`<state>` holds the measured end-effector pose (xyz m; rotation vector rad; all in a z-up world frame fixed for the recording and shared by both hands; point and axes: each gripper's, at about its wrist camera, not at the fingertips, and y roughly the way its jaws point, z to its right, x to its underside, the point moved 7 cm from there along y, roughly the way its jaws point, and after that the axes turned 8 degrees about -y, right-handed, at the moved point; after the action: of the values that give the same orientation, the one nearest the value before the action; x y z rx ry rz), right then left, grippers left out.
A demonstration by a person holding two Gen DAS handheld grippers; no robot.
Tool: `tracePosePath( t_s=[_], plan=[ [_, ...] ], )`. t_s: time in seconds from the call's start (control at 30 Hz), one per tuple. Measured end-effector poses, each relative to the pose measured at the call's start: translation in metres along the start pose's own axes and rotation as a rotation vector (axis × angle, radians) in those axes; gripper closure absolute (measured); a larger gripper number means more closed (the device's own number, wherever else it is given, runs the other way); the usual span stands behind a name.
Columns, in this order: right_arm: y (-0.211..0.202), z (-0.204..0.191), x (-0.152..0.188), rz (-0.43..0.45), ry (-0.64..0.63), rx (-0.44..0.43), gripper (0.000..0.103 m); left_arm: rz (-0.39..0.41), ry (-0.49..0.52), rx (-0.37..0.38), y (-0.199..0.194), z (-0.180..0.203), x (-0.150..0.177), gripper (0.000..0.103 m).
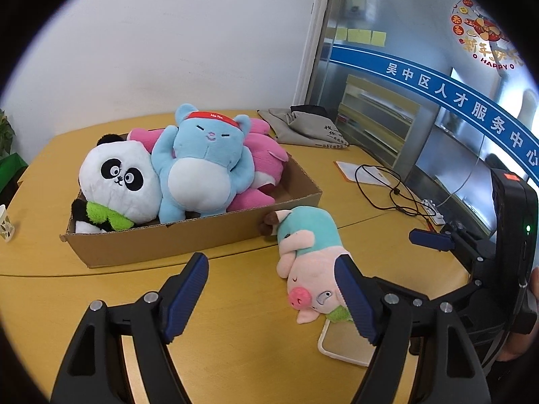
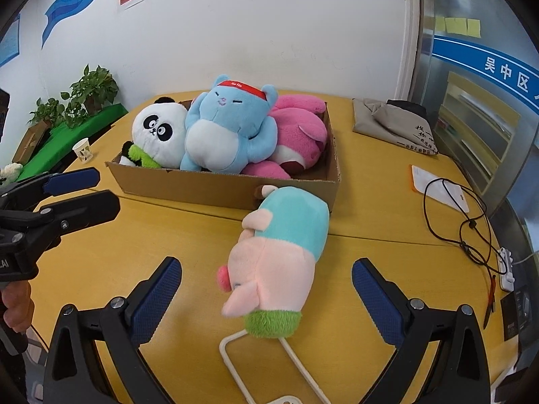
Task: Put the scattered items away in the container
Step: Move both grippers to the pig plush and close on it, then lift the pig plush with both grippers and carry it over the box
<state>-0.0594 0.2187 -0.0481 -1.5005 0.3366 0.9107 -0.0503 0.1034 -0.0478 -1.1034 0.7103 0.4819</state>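
Note:
A pink pig plush in a teal shirt (image 1: 308, 256) (image 2: 281, 252) lies on the yellow table just in front of the cardboard box (image 1: 202, 235) (image 2: 215, 185). The box holds a panda plush (image 1: 118, 181) (image 2: 158, 131), a blue bear plush (image 1: 202, 165) (image 2: 229, 128) and a pink plush (image 1: 262, 158) (image 2: 299, 134). My left gripper (image 1: 273, 289) is open and empty, its right finger beside the pig's head. My right gripper (image 2: 266, 289) is open, with the pig's head end between its fingers, untouched.
A white wire frame (image 2: 269, 363) lies under the pig's head. A paper cup (image 2: 83, 149) stands left of the box. A grey cloth bag (image 2: 394, 124), a black cable (image 2: 461, 215) and a power strip (image 2: 507, 266) lie at right. Potted plants (image 2: 77, 97) stand far left.

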Motion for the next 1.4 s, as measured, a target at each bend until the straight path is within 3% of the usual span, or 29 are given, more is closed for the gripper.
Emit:
tracePosePath(
  t_s=[0.33, 0.47, 0.6, 0.7, 0.73, 0.8, 1.03, 1.17, 1.23, 1.4],
  plan=[
    [0.004, 0.014, 0.017, -0.001, 0.058, -0.049, 0.0, -0.06, -0.037, 0.031, 0.017, 0.003, 0.006, 0.026],
    [0.026, 0.03, 0.038, -0.042, 0.164, -0.142, 0.0, -0.109, -0.063, 0.064, 0.035, 0.001, 0.009, 0.026],
    [0.055, 0.019, 0.049, -0.075, 0.193, -0.279, 0.0, -0.191, -0.1, 0.099, 0.069, -0.002, 0.009, 0.026],
    [0.08, 0.018, 0.052, -0.096, 0.192, -0.236, 0.001, -0.233, -0.115, 0.107, 0.091, -0.004, 0.006, 0.026],
    [0.088, 0.019, 0.053, -0.101, 0.201, -0.233, 0.003, -0.244, -0.122, 0.119, 0.098, -0.003, 0.005, 0.026],
    [0.105, 0.019, 0.056, -0.126, 0.217, -0.247, 0.018, -0.267, -0.127, 0.142, 0.112, -0.001, 0.002, 0.026],
    [0.106, 0.009, 0.064, -0.114, 0.152, -0.277, 0.026, -0.343, -0.108, 0.176, 0.162, 0.012, 0.002, 0.026],
    [0.099, -0.004, 0.072, -0.121, 0.082, -0.289, 0.027, -0.357, -0.076, 0.239, 0.175, 0.028, 0.007, 0.026],
    [0.098, -0.013, 0.074, -0.12, 0.027, -0.274, 0.027, -0.361, -0.048, 0.237, 0.179, 0.034, 0.011, 0.026],
    [0.097, -0.027, 0.081, -0.138, -0.06, -0.258, 0.03, -0.396, -0.043, 0.246, 0.184, 0.033, 0.015, 0.04]
  ],
)
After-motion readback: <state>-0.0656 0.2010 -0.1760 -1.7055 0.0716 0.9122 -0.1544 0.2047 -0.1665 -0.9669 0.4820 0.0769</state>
